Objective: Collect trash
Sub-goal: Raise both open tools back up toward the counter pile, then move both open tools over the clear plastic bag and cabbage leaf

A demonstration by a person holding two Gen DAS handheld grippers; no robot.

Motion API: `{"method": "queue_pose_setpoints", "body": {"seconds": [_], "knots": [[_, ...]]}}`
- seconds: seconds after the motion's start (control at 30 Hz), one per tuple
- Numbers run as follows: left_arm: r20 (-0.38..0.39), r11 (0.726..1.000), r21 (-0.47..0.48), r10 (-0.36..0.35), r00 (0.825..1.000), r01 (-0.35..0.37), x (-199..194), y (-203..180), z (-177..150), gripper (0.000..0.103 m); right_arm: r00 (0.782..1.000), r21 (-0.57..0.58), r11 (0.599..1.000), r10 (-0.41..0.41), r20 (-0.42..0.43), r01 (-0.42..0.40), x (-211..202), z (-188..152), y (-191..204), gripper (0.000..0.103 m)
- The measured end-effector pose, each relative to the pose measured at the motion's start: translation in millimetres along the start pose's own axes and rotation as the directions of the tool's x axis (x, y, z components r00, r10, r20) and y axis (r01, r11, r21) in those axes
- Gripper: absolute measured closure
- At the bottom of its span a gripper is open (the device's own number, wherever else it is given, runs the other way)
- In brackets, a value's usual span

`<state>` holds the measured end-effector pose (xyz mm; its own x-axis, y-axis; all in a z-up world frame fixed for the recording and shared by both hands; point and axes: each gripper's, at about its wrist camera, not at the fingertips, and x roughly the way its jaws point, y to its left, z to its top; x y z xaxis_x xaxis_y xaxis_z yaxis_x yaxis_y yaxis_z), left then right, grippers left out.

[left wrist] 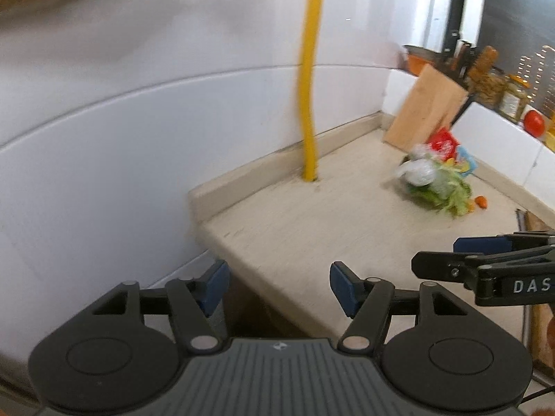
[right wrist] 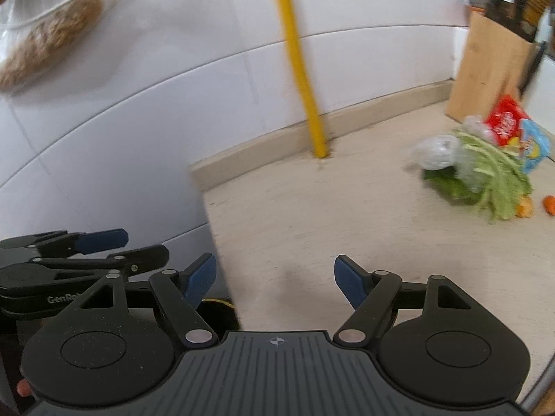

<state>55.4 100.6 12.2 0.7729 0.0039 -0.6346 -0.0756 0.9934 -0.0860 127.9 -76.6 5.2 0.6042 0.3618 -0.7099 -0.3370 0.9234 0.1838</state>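
Observation:
A pile of trash lies on the beige counter near the far right corner: crumpled clear plastic, green vegetable leaves, a red wrapper, a blue packet and orange scraps. My left gripper is open and empty, over the counter's left end, far from the pile. My right gripper is open and empty above the near counter; it also shows in the left wrist view. The left gripper shows at the left of the right wrist view.
A yellow pipe rises from the counter by the white tiled wall. A wooden cutting board leans in the corner, with a knife block, jars and a tomato beyond. The counter ends at a drop on the left.

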Motion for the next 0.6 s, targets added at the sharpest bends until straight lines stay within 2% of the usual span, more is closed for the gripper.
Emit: {"method": "queue_pose_setpoints", "body": {"seconds": [0.3, 0.6], "knots": [[0.006, 0.992, 0.111, -0.057, 0.998, 0.056, 16.3, -44.2, 24.4, 0.039, 0.996, 0.098, 0.993, -0.075, 0.049, 0.070, -19.1, 0.6, -45.1, 0.020], [-0.015, 0.975, 0.191, -0.113, 0.994, 0.113, 37.2, -83.5, 37.6, 0.034, 0.987, 0.184, 0.973, -0.151, 0.056, 0.138, -29.2, -2.8, -87.4, 0.017]]}}
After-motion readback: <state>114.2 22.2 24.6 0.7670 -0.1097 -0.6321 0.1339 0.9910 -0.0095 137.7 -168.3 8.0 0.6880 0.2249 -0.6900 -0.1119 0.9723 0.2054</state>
